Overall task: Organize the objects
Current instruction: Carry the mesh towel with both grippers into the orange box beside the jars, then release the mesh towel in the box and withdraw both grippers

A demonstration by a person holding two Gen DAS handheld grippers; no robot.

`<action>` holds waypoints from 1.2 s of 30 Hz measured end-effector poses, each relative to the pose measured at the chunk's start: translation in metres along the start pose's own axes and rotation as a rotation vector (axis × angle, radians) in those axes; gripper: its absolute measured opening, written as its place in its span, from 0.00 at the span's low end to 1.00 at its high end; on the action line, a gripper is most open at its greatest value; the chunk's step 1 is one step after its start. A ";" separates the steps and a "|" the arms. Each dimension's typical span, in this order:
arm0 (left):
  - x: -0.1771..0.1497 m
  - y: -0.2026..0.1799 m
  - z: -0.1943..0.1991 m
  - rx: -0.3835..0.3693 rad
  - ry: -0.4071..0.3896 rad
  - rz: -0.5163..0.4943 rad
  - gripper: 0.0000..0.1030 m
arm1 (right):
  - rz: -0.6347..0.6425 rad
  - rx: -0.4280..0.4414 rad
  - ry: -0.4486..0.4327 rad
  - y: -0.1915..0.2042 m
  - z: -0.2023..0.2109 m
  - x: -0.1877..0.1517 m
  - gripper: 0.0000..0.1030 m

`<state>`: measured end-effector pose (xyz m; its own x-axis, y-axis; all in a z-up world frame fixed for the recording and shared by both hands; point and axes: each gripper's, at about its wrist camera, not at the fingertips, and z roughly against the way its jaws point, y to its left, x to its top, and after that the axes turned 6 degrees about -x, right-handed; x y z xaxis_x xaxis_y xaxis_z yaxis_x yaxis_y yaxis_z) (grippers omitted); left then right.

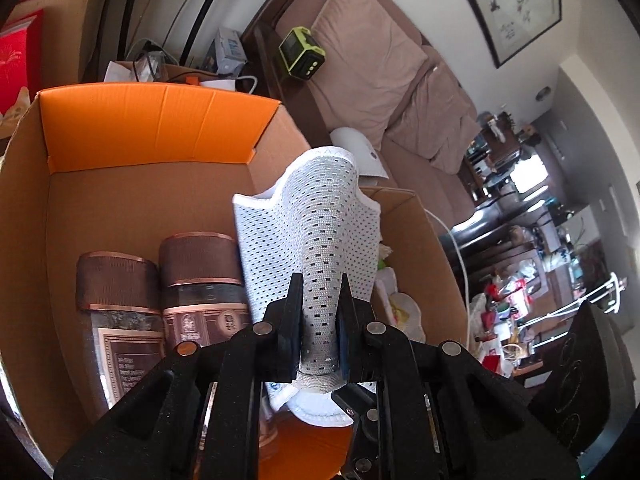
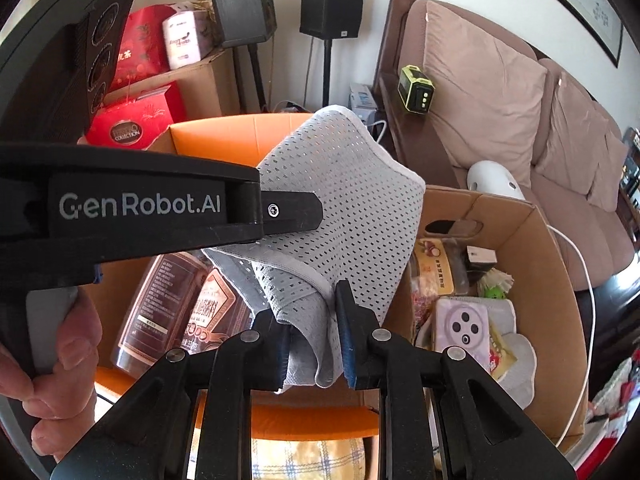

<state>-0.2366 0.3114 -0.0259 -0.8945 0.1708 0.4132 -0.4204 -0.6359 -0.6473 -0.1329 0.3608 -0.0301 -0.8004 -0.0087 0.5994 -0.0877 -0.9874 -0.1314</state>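
Observation:
A white perforated mesh cloth point(image 1: 316, 232) hangs between both grippers above an open cardboard box with orange flaps point(image 1: 132, 124). My left gripper point(image 1: 320, 320) is shut on one bunched end of the cloth. My right gripper point(image 2: 316, 332) is shut on the other end of the cloth point(image 2: 340, 208). The left gripper's body point(image 2: 132, 208) crosses the right wrist view, its finger against the cloth. Two brown-lidded jars point(image 1: 200, 276) lie inside the box, also seen in the right wrist view point(image 2: 176, 304).
A second open cardboard box point(image 2: 520, 236) to the right holds several small items, among them a lilac phone point(image 2: 464, 328) and snack packets. Behind it stands a brown sofa point(image 2: 500, 96) with a green device point(image 2: 416, 90) on its arm. Red gift boxes point(image 2: 136, 120) and speakers point(image 2: 244, 8) stand behind.

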 end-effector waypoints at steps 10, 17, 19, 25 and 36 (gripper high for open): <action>-0.009 0.024 0.010 0.105 0.028 0.009 0.14 | -0.024 0.102 0.092 0.015 -0.033 -0.011 0.23; -0.010 0.008 0.050 0.129 -0.024 -0.068 0.22 | -0.067 0.094 0.084 0.004 -0.024 -0.011 0.48; -0.011 0.006 0.064 0.139 -0.039 -0.079 0.29 | -0.086 0.126 0.068 0.000 -0.015 -0.010 0.55; -0.018 0.010 0.102 0.196 -0.077 -0.097 0.38 | -0.119 0.158 0.014 -0.010 0.013 -0.005 0.63; -0.044 0.035 0.158 0.284 -0.140 -0.092 0.65 | -0.156 0.177 -0.051 0.005 0.054 0.011 0.69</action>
<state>-0.1876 0.1625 0.0342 -0.8169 0.1446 0.5584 -0.4215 -0.8105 -0.4067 -0.1107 0.3473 0.0184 -0.7540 0.1426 0.6412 -0.0990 -0.9897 0.1036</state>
